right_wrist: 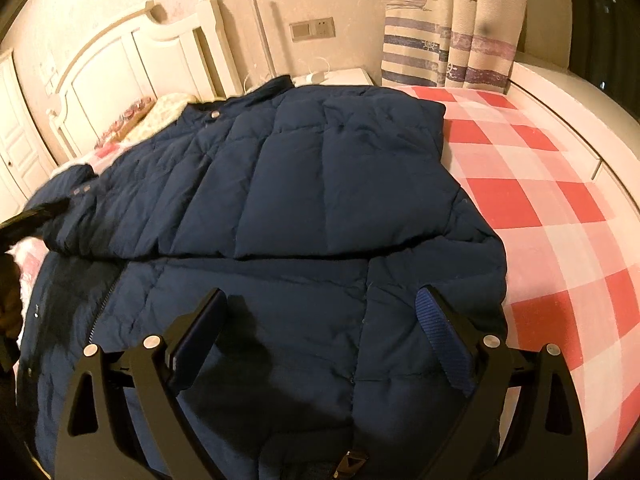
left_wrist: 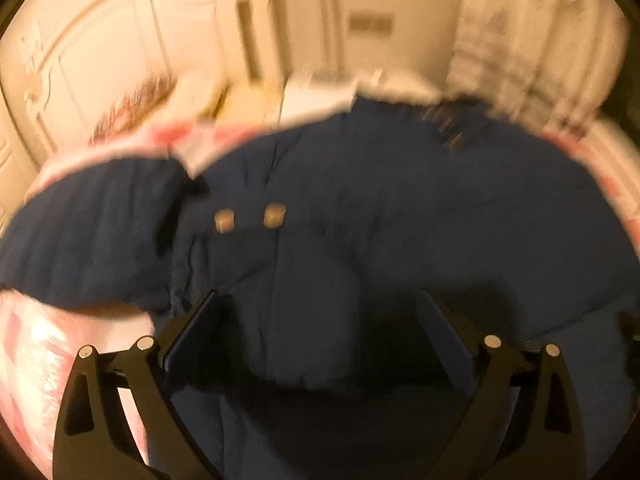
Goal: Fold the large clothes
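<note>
Two handheld grippers are hovering over a navy quilted jacket lying on a bed with a red-and-white checked cover. Nearest the right wrist camera, the right gripper is standing with its fingers spread wide and empty, the jacket's lower panel lying beneath and between them. The garment's long axis is running away from that gripper, its collar pointing toward the white headboard and wall. A folded-over section is lying across the upper half. In the blurred left wrist view, the left gripper is likewise gaping wide with nothing pinched, the jacket spreading below and beyond its fingers, two tan snaps showing just ahead. A striped curtain is hanging at the far right.
</note>
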Demonstrator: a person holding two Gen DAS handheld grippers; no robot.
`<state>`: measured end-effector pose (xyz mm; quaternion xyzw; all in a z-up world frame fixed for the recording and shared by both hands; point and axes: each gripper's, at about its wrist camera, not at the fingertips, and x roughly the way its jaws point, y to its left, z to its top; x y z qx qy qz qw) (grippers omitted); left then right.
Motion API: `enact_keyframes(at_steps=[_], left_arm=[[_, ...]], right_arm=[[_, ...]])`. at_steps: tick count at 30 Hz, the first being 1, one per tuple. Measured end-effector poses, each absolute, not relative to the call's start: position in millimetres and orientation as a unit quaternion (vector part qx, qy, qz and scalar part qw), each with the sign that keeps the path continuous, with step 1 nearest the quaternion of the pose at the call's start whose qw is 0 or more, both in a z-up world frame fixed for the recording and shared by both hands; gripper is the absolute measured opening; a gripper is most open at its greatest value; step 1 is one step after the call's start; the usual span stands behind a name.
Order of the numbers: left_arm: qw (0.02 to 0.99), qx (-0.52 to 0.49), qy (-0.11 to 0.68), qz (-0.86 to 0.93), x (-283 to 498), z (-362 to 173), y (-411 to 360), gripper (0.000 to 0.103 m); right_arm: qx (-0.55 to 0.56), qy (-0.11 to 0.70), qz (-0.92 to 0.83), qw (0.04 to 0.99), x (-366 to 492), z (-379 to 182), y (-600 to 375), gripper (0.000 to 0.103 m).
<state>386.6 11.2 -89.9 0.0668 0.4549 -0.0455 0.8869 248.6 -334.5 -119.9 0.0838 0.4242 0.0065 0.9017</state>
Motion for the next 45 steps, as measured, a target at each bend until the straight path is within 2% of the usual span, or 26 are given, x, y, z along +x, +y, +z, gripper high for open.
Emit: enact_keyframes(at_steps=[3, 8, 11, 13, 32, 38, 43, 45], left_arm=[[0.895, 0.073, 0.436, -0.056, 386, -108, 26, 0.101], [0.894, 0.103, 0.433, -0.043, 382, -114, 16, 0.101], [0.895, 0.097, 0.434, -0.045, 383, -114, 18, 0.101], [0.895, 0.095, 0.434, -0.046, 388, -111, 12, 0.101], [0.895, 0.096, 0.433, -0.044, 388, -111, 9, 0.101], [0.895, 0.095, 0.433, -0.044, 388, -110, 9, 0.101], [0.895, 0.094, 0.433, -0.045, 388, -110, 9, 0.101], [0.895, 0.094, 0.433, -0.045, 388, -110, 9, 0.101]], right_arm=[[0.054, 0.440, -0.012, 0.896, 251, -108, -328, 0.092], [0.019, 0.398, -0.020, 0.917, 273, -76, -316, 0.093], [-0.014, 0.411, -0.028, 0.911, 303, -88, -299, 0.094], [-0.043, 0.452, -0.045, 0.890, 321, -117, -289, 0.095], [-0.042, 0.460, -0.039, 0.886, 325, -112, -291, 0.097], [0.006, 0.415, -0.078, 0.907, 371, -85, -319, 0.097], [0.070, 0.491, -0.094, 0.863, 429, -122, -354, 0.099], [0.083, 0.489, -0.094, 0.863, 427, -124, -358, 0.099]])
